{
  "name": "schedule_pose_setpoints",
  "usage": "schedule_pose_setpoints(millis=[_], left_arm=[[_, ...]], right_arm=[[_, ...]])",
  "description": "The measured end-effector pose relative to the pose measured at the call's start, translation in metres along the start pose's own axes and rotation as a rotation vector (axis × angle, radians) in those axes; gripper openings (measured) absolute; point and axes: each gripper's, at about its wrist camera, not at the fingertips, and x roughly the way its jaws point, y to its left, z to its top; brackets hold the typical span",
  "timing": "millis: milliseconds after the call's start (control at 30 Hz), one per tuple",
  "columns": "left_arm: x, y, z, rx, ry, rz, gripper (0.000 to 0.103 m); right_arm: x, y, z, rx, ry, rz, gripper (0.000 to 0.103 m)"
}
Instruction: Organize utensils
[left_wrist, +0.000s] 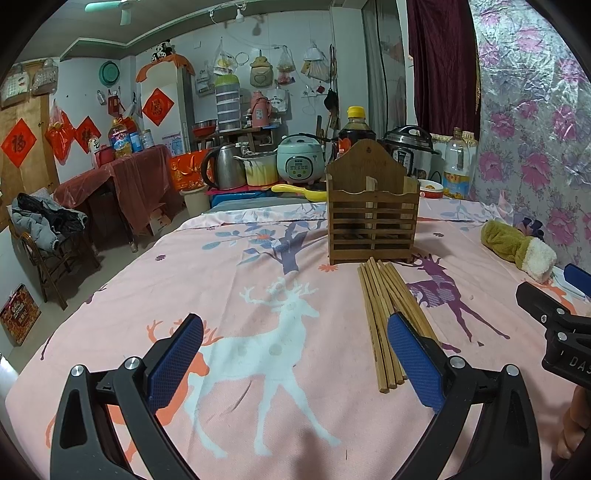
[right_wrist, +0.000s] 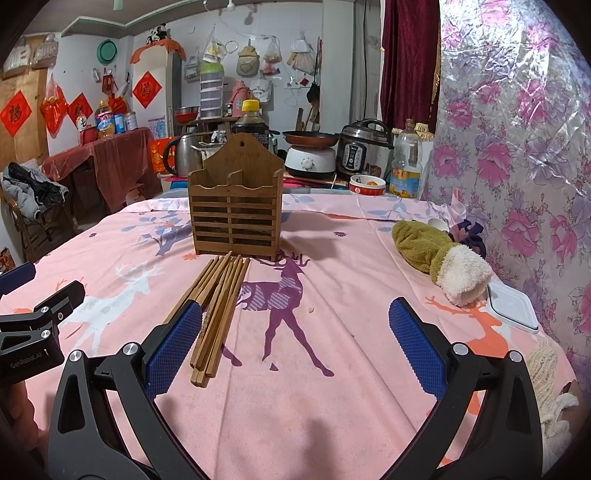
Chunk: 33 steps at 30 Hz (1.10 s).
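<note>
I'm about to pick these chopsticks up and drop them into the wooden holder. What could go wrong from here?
1. The chopsticks lie in a loose, fanned bundle; the open right tongs may catch only some and scatter the rest.
2. The holder stands free on soft cloth, so a nudge might tip it.
3. The left tongs hover close by; the two could collide.

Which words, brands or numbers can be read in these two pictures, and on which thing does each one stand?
"GenRobot.AI": on the black body of the left gripper, seen in the right wrist view.
"DAS", cut off by the picture's edge: on the body of the right gripper, seen in the left wrist view.
"福": on the red diamond paper on the wooden door.
Too small or blurred: labels on the oil bottle, soy sauce bottle and pressure cooker panel.
</note>
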Motion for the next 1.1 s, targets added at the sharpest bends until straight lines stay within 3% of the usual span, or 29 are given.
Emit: schedule_pose_setpoints(millis=[833,1100], left_arm=[[0.006,0.001,-0.007,-0.002,0.032,-0.008,0.098],[0.026,0.0,-0.007,0.003,0.149,-0.053,0.098]], right_arm=[[0.001,0.0,-0.001,0.0,0.006,0.0,0.097],[0.009,-0.006,-0.01,0.012,0.05,0.007,0.097]])
